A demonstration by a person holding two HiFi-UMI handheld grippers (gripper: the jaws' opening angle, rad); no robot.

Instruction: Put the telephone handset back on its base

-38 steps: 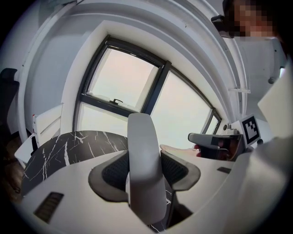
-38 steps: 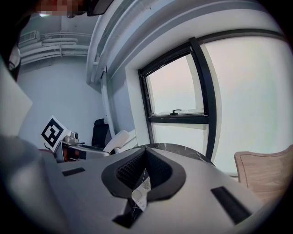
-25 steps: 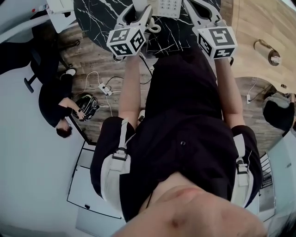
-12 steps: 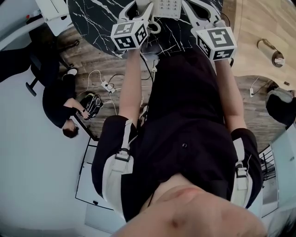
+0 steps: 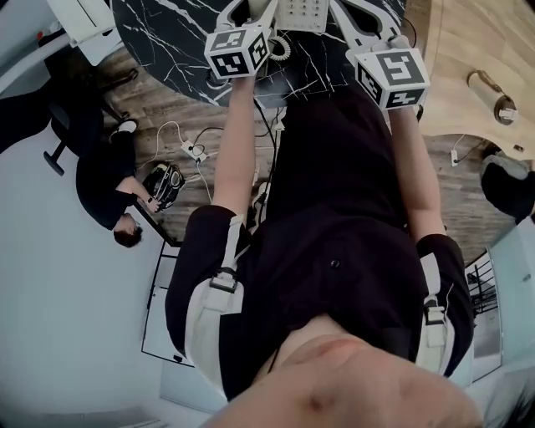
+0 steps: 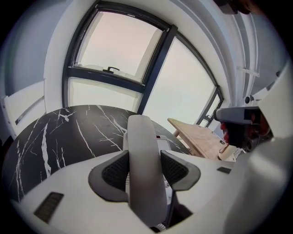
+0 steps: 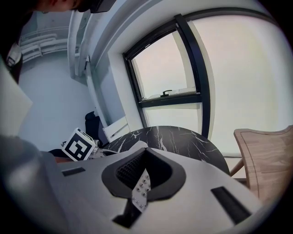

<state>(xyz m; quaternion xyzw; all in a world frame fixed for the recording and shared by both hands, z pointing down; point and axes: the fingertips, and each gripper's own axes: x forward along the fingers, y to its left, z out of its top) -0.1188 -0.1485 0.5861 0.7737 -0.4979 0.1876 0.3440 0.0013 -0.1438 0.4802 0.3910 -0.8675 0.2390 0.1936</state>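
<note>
Left hand-held gripper (image 6: 145,171): clamping the handset (image 6: 142,146) between its pads.
Right hand-held gripper (image 7: 145,157): carrying nothing, jaws drawn together.
Base (image 5: 303,12): sitting on the black marbled worktop (image 5: 175,33).

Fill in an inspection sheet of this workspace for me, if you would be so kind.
Surface: round black marble table, with the phone base standing on it.
Job's things: handset off the base, held over the table; phone base with its keypad showing.
Clutter: nothing seen on the part of the tabletop in view.
Grippers: left gripper shut on the handset, a pad on each side; right gripper shut and empty.
Cables: coiled cord beside the base; power strip with leads on the wooden floor.
Surroundings: window behind the table; wooden table to the right; another person low at the left.
</note>
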